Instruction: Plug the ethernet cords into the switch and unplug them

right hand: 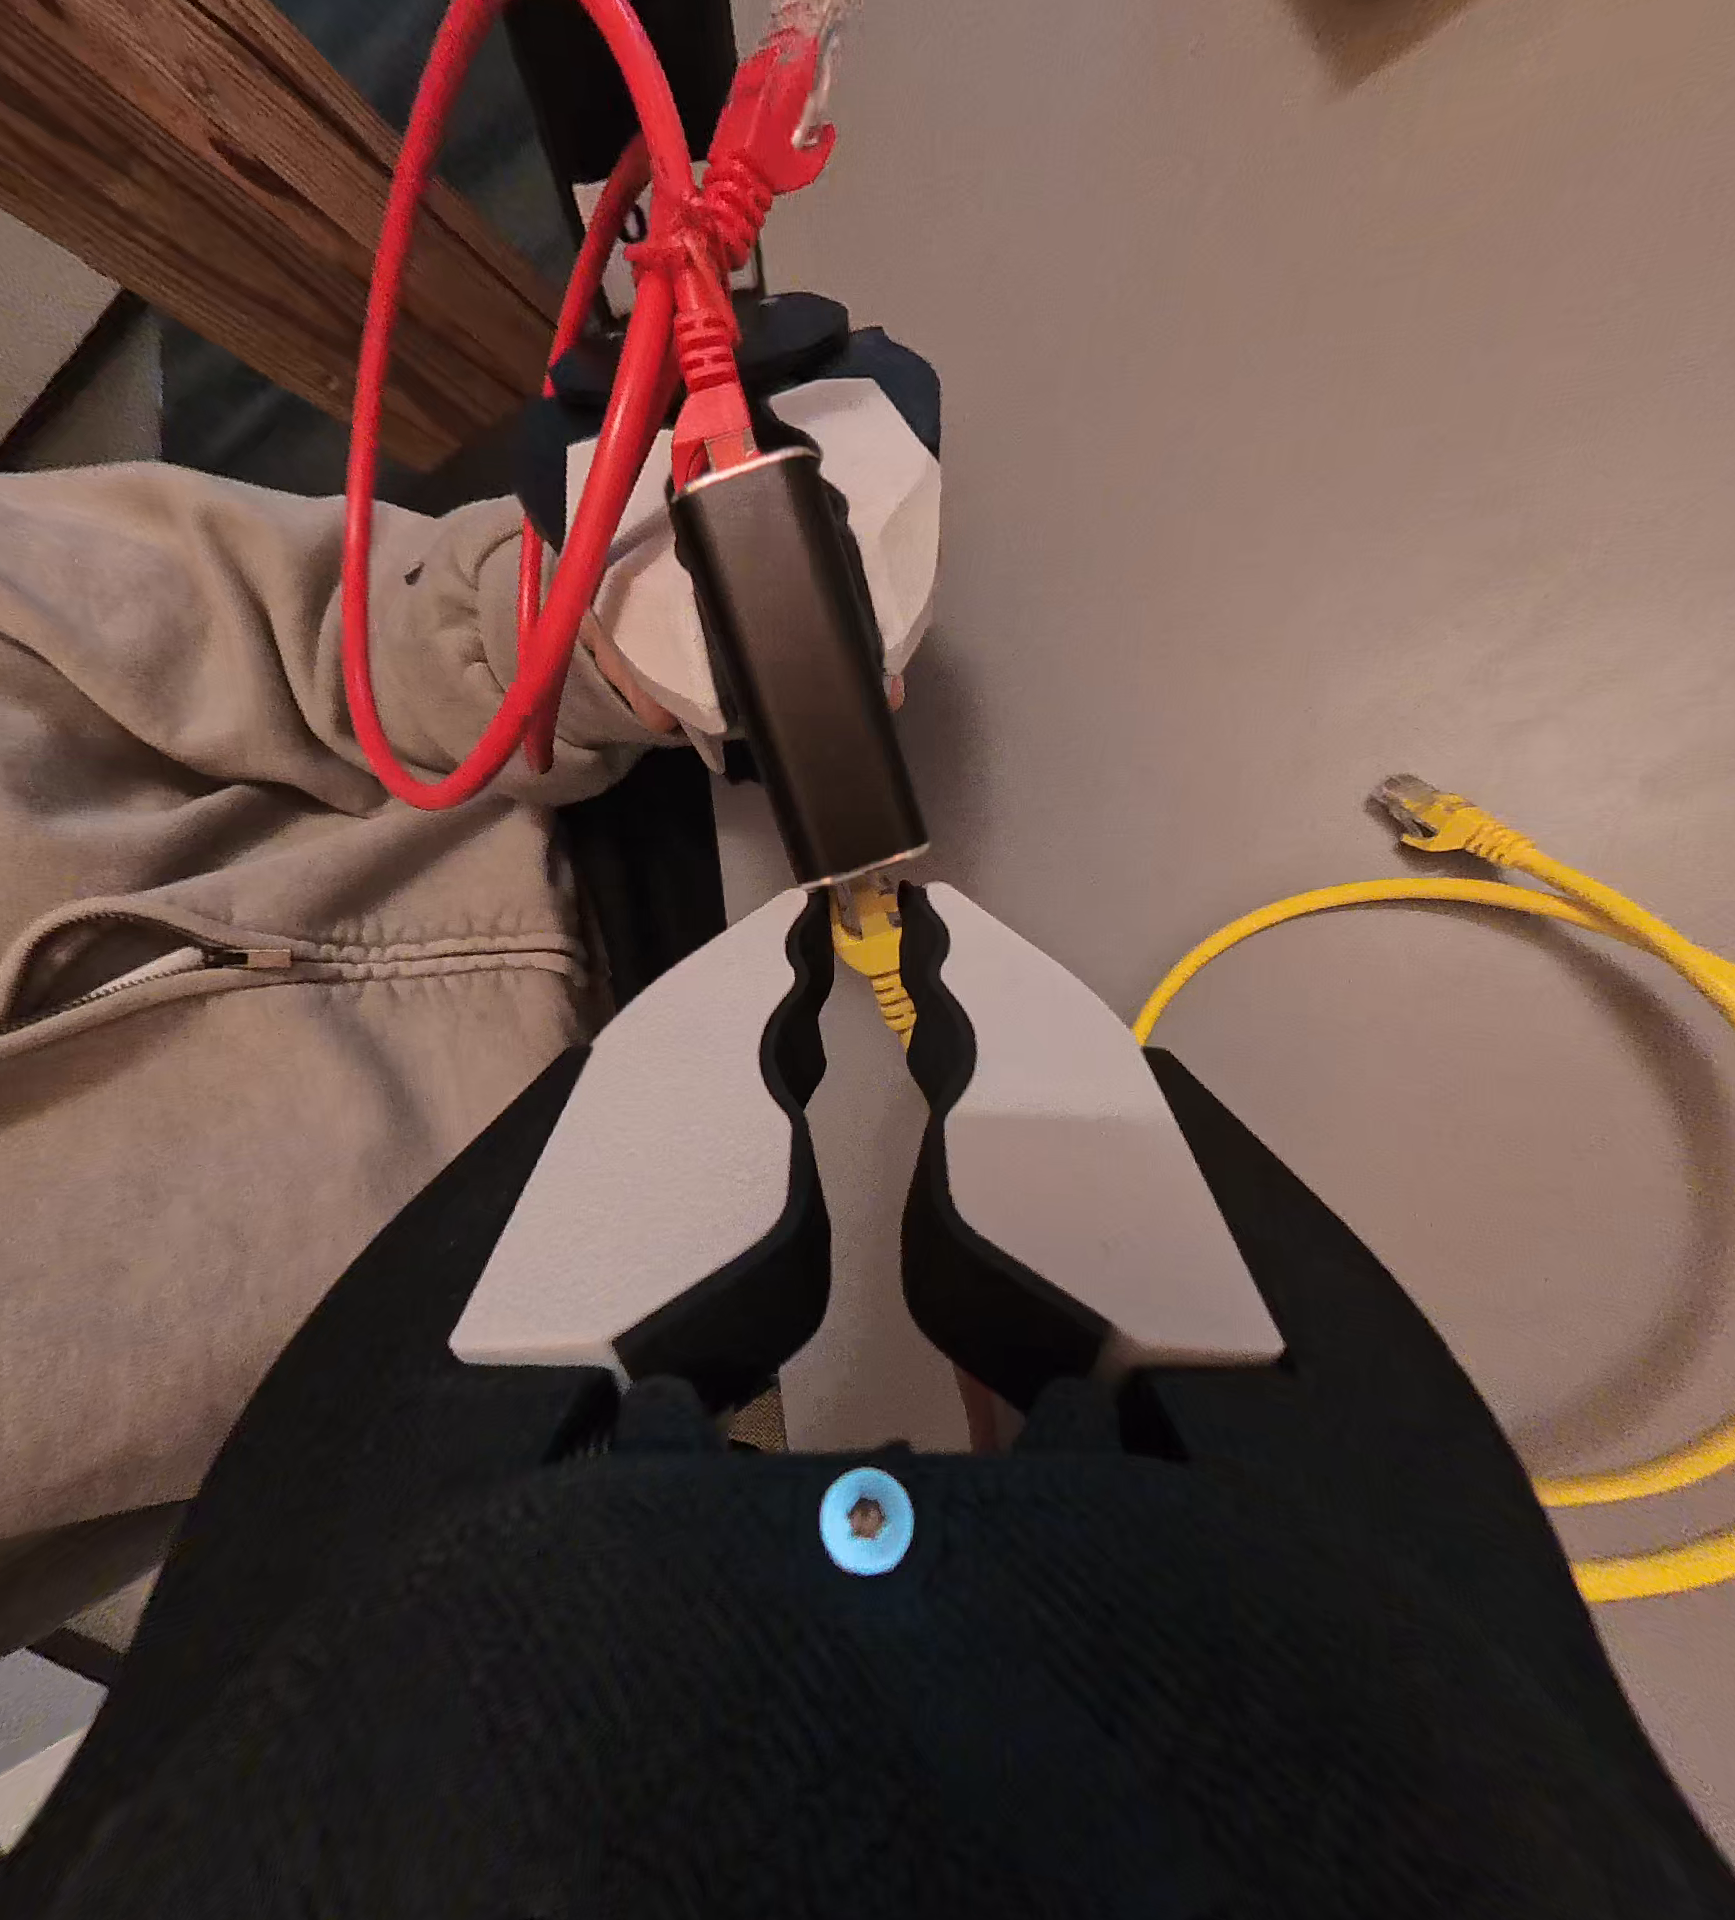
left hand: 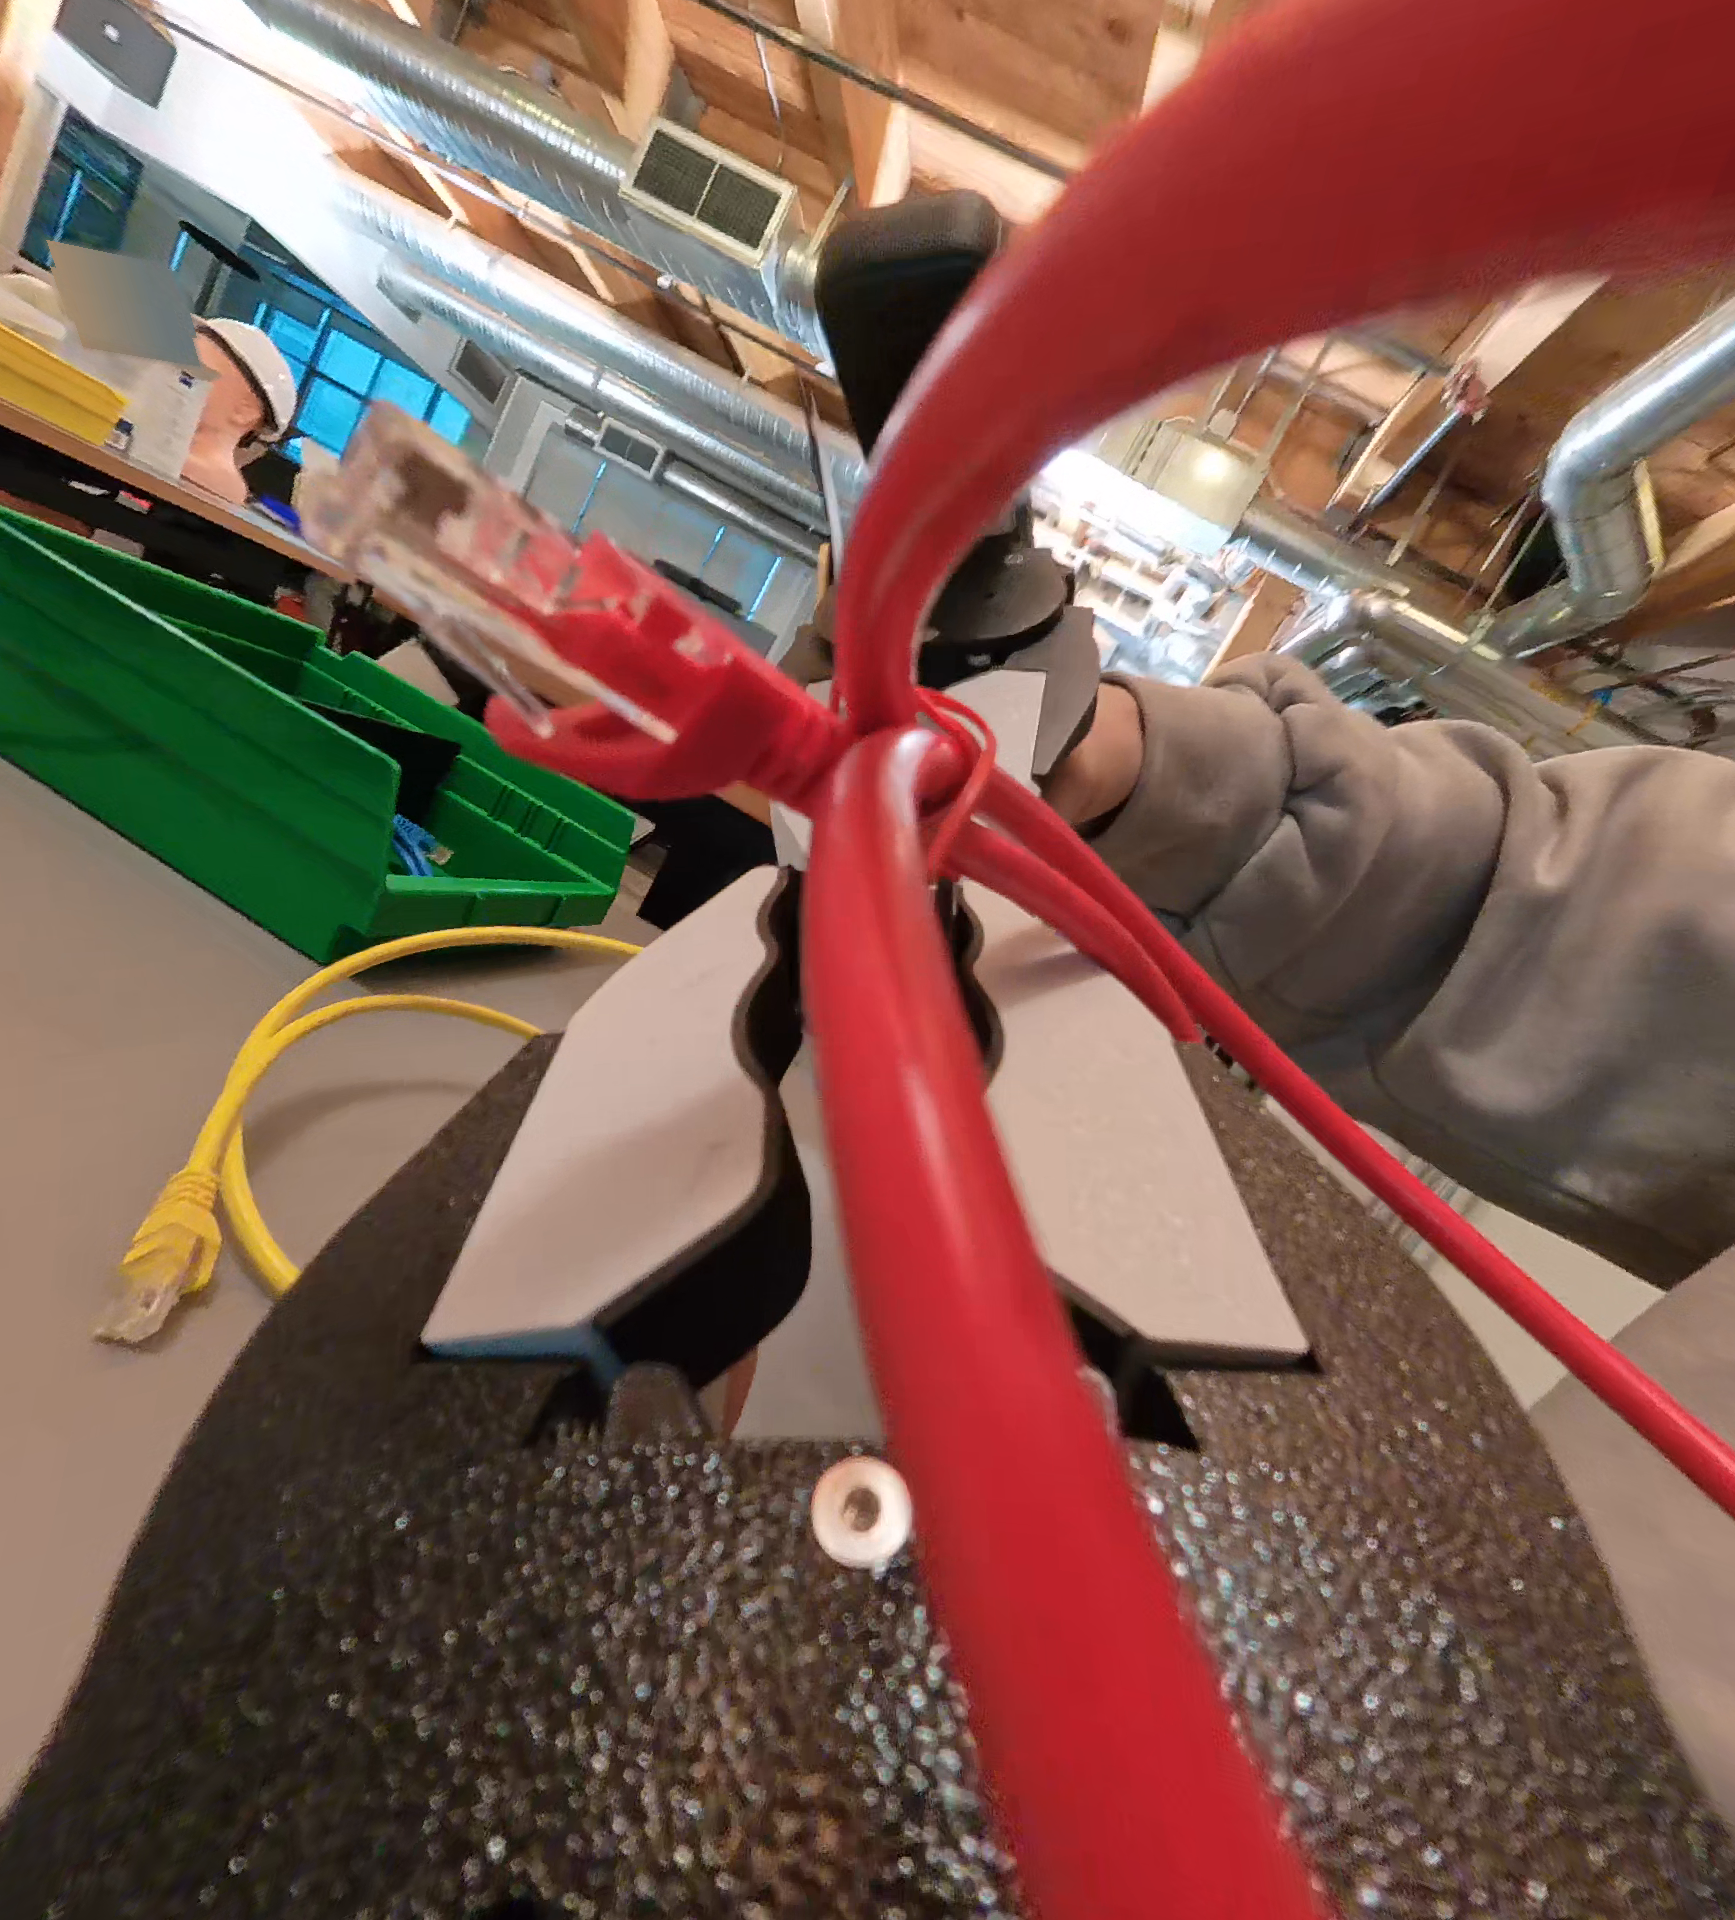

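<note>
1. The black switch (right hand: 801, 675) hangs in the air between the grippers, a red cord (right hand: 707, 353) plugged into its far end and a yellow cord (right hand: 868, 940) into its near end.
2. A grey-sleeved arm (left hand: 1414, 935) reaches across the grey table (right hand: 1362, 416); a green bin (left hand: 219, 748) sits behind.
3. The right gripper (right hand: 868, 935) pinches the yellow cord's plug; the left gripper (left hand: 868, 914) clamps the switch's far end, red cord loops draped across it.

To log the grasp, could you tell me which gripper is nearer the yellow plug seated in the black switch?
Right. The right gripper is shut on the yellow plug itself; the left gripper clamps the black switch beyond it, toward the red plug.
</note>
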Tool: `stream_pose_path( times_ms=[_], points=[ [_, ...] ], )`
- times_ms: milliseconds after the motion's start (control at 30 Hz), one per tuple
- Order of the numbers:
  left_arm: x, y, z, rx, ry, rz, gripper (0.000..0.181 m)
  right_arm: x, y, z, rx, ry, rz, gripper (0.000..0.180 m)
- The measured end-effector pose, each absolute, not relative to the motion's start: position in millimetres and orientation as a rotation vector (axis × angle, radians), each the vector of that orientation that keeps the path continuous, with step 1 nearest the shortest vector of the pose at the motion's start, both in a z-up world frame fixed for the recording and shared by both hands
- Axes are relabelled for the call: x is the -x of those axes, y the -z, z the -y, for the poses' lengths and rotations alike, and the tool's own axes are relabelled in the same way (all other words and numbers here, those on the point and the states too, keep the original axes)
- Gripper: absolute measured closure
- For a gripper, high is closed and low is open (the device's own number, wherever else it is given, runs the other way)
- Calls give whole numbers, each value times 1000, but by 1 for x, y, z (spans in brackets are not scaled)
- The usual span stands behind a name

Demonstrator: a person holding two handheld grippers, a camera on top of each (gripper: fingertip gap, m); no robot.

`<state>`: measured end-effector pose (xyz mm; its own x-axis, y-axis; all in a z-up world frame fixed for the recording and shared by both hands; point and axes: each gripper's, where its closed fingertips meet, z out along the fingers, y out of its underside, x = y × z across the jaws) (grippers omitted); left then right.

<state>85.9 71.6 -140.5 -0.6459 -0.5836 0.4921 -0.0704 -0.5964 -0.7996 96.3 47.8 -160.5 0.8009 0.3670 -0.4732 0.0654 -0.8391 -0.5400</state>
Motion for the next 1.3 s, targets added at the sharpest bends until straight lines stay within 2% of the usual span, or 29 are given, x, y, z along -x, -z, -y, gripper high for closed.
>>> stream_pose_path(
  times_ms=[267,533,700,900,1067,1233,1300],
  points=[
    [-87,145,-72,1081,2163,-1254,156,-98,164,-48,2477,-855,252,165],
    [-89,148,-72,1246,2475,-1078,157,-97,166,-44,2525,-834,302,165],
    [-87,143,-68,1093,2213,-1242,156,-99,162,-43,2531,-792,358,165],
    [-84,143,-75,1171,2410,-1119,157,-93,162,-47,2502,-790,352,165],
    [-85,144,-68,1107,2231,-1248,156,-97,165,-42,2523,-762,392,165],
    [-86,146,-70,1196,2437,-1116,157,-97,165,-43,2522,-765,393,165],
    [-87,150,-68,1184,2374,-1161,157,-98,171,-41,2543,-758,392,165]
  ],
)
